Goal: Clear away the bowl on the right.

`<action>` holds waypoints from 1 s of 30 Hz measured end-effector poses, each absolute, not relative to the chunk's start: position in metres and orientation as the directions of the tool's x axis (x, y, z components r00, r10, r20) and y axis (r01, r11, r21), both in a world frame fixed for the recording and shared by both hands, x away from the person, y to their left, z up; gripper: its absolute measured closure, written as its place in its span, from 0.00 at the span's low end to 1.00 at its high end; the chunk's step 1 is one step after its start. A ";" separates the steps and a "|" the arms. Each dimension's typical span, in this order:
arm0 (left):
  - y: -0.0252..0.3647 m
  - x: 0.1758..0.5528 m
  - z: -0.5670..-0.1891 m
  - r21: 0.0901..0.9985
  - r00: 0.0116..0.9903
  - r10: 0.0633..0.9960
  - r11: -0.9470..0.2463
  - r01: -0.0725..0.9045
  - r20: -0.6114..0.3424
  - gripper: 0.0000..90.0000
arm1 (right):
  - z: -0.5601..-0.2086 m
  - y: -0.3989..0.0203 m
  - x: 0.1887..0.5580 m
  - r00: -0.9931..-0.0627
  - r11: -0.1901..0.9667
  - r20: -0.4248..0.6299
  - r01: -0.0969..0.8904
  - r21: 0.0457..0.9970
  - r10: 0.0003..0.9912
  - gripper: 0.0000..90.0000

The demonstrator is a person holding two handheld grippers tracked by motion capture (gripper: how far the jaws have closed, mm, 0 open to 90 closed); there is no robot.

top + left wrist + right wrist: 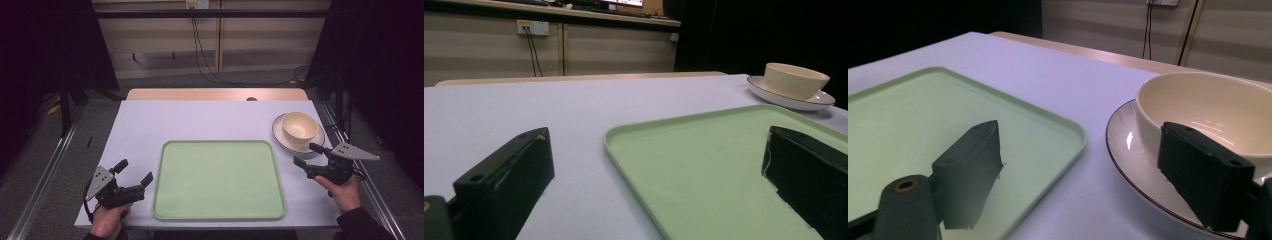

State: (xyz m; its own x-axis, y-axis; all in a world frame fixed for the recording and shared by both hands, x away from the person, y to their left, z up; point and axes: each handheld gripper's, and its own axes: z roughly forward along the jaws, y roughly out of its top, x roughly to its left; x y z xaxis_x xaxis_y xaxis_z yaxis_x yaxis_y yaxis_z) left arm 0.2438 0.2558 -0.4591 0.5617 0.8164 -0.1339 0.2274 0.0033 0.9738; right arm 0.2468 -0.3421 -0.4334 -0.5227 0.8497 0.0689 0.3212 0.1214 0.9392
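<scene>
High view gives you both hands; the right gripper view gets close enough to see inside the cream ceramic bowl, nothing in it. Left claw and right claw both gape wide, holding nothing. Bowl sits on a dark-rimmed white saucer beside the bare pale green plastic tray on the worktop.

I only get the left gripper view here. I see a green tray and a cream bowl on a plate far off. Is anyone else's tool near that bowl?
Observer: Yes, the right gripper sits just beside the plate, jaws open.
Operator: Is anything in the bowl?
Observer: The bowl looks empty in the right gripper view.
Operator: And the tray?
Observer: From the high view, the whole tray is bare, with the left gripper open at its left edge.
</scene>
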 end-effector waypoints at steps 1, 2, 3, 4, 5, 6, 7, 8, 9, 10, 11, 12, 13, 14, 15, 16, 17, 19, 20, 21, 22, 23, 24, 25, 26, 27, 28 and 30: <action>0.256 0.244 -0.459 0.974 0.563 0.816 0.000 0.228 -0.132 0.00 | -0.434 -0.344 0.249 -0.519 0.135 0.055 0.321 0.937 0.853 0.19; 0.256 0.244 -0.459 0.974 0.563 0.816 0.000 0.227 -0.131 0.00 | -0.435 -0.347 0.251 -0.518 0.140 0.058 0.336 0.931 0.853 0.19; 0.256 0.244 -0.459 0.974 0.563 0.815 0.003 0.227 -0.134 0.00 | -0.435 -0.347 0.251 -0.518 0.140 0.058 0.336 0.931 0.853 0.19; 0.256 0.244 -0.459 0.974 0.565 0.815 -0.001 0.227 -0.131 0.00 | -0.434 -0.350 0.253 -0.506 0.136 0.063 0.348 0.928 0.860 0.19; 0.256 0.244 -0.459 0.974 0.565 0.815 -0.001 0.227 -0.131 0.00 | -0.434 -0.350 0.253 -0.506 0.136 0.063 0.348 0.928 0.860 0.19; 0.255 0.244 -0.459 0.974 0.564 0.815 0.002 0.227 -0.134 0.00 | -0.431 -0.353 0.255 -0.504 0.140 0.058 0.346 0.928 0.862 0.19; 0.255 0.244 -0.459 0.974 0.564 0.815 0.002 0.227 -0.134 0.00 | -0.431 -0.353 0.255 -0.504 0.140 0.058 0.346 0.928 0.862 0.19; 0.255 0.244 -0.459 0.974 0.564 0.815 0.002 0.227 -0.133 0.00 | -0.427 -0.357 0.257 -0.487 0.133 0.058 0.349 0.928 0.871 0.20; 0.255 0.244 -0.459 0.974 0.564 0.815 0.002 0.227 -0.133 0.00 | -0.427 -0.357 0.257 -0.487 0.133 0.058 0.349 0.928 0.871 0.20; 0.255 0.244 -0.459 0.974 0.563 0.816 0.002 0.227 -0.133 0.00 | -0.426 -0.361 0.260 -0.479 0.137 0.053 0.353 0.926 0.876 0.20; 0.255 0.244 -0.459 0.974 0.563 0.816 0.002 0.227 -0.133 0.00 | -0.426 -0.361 0.260 -0.479 0.137 0.053 0.353 0.926 0.876 0.20; 0.255 0.244 -0.459 0.974 0.564 0.815 0.001 0.227 -0.132 0.00 | -0.425 -0.365 0.263 -0.476 0.133 0.059 0.360 0.923 0.878 0.23; 0.255 0.244 -0.459 0.974 0.564 0.815 0.001 0.227 -0.132 0.00 | -0.424 -0.368 0.265 -0.494 0.130 0.077 0.371 0.920 0.866 0.22; 0.255 0.244 -0.459 0.974 0.564 0.815 0.000 0.227 -0.132 0.00 | -0.424 -0.370 0.266 -0.501 0.120 0.089 0.370 0.921 0.861 0.22; 0.255 0.244 -0.459 0.974 0.564 0.815 0.000 0.227 -0.132 0.00 | -0.424 -0.370 0.266 -0.501 0.120 0.089 0.370 0.921 0.861 0.22; 0.255 0.244 -0.459 0.974 0.564 0.816 0.000 0.227 -0.131 0.00 | -0.423 -0.372 0.269 -0.488 0.127 0.080 0.377 0.917 0.869 0.22; 0.255 0.244 -0.459 0.974 0.564 0.816 0.000 0.227 -0.131 0.00 | -0.423 -0.372 0.269 -0.488 0.127 0.080 0.377 0.917 0.869 0.22; 0.255 0.244 -0.459 0.974 0.561 0.818 -0.006 0.227 -0.126 0.00 | -0.420 -0.375 0.272 -0.475 0.118 0.086 0.384 0.916 0.876 0.22; 0.255 0.244 -0.459 0.974 0.563 0.817 -0.006 0.227 -0.127 0.00 | -0.418 -0.379 0.277 -0.466 0.120 0.083 0.390 0.913 0.881 0.22; 0.255 0.244 -0.459 0.974 0.560 0.819 -0.008 0.228 -0.124 0.00 | -0.418 -0.379 0.277 -0.466 0.120 0.083 0.390 0.913 0.881 0.22; 0.255 0.244 -0.459 0.974 0.560 0.819 -0.008 0.228 -0.125 0.00 | -0.415 -0.380 0.282 -0.457 0.126 0.074 0.392 0.911 0.887 0.23; 0.255 0.244 -0.459 0.974 0.560 0.819 -0.008 0.228 -0.125 0.00 | -0.415 -0.380 0.282 -0.457 0.126 0.074 0.392 0.911 0.887 0.23; 0.255 0.244 -0.459 0.974 0.563 0.816 -0.003 0.226 -0.128 0.00 | -0.414 -0.381 0.285 -0.455 0.138 0.065 0.399 0.906 0.888 0.23; 0.255 0.244 -0.459 0.974 0.563 0.816 -0.004 0.227 -0.128 0.00 | -0.413 -0.381 0.289 -0.448 0.149 0.053 0.404 0.902 0.893 0.22; 0.255 0.244 -0.459 0.974 0.561 0.818 -0.005 0.228 -0.127 0.00 | -0.412 -0.381 0.292 -0.450 0.158 0.048 0.407 0.899 0.892 0.22; 0.255 0.244 -0.459 0.974 0.563 0.816 -0.004 0.226 -0.128 0.00 | -0.412 -0.381 0.294 -0.445 0.162 0.039 0.406 0.899 0.895 0.22; 0.255 0.244 -0.459 0.974 0.563 0.817 -0.003 0.226 -0.128 0.00 | -0.412 -0.381 0.299 -0.444 0.166 0.039 0.413 0.895 0.895 0.20; 0.256 0.244 -0.459 0.975 0.560 0.820 -0.009 0.223 -0.120 0.00 | -0.412 -0.380 0.303 -0.440 0.172 0.031 0.414 0.894 0.897 0.19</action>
